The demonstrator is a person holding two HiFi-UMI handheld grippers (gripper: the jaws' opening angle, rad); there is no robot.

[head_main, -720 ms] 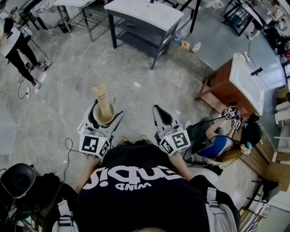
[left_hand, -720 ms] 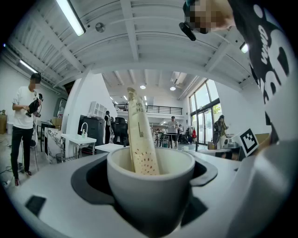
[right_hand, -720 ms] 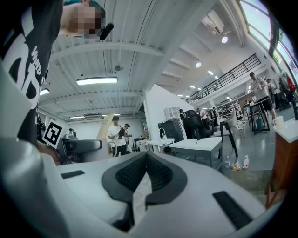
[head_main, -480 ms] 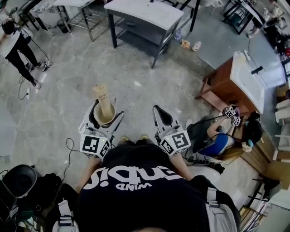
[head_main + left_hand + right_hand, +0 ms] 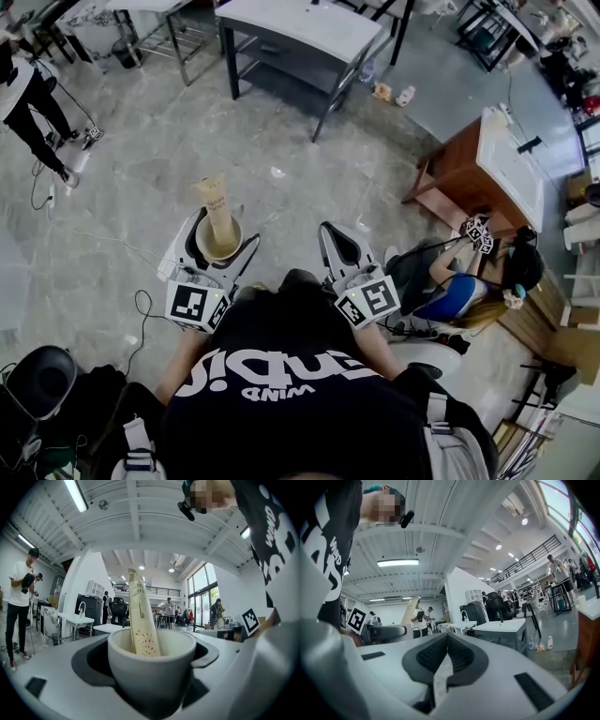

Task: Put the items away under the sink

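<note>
My left gripper (image 5: 217, 246) is shut on a beige cup (image 5: 217, 240), held upright at waist height over the floor. A tall tan packet (image 5: 217, 207) stands inside the cup. In the left gripper view the cup (image 5: 151, 665) fills the space between the jaws and the packet (image 5: 142, 620) leans in it. My right gripper (image 5: 339, 246) is shut with nothing in it; its black pads (image 5: 447, 656) meet in the right gripper view. The wooden sink cabinet (image 5: 466, 172) with a white basin (image 5: 512, 169) stands to the right.
A person in blue (image 5: 450, 295) crouches beside the cabinet holding marker-cube grippers (image 5: 478, 232). A grey table (image 5: 305, 42) stands ahead. Another person (image 5: 23, 89) stands at far left. Cables (image 5: 141, 305) and a black bin (image 5: 37, 380) lie near my left.
The view has shifted a little as I walk; both grippers keep their hold and spacing. The person at far left has moved up and leftward.
</note>
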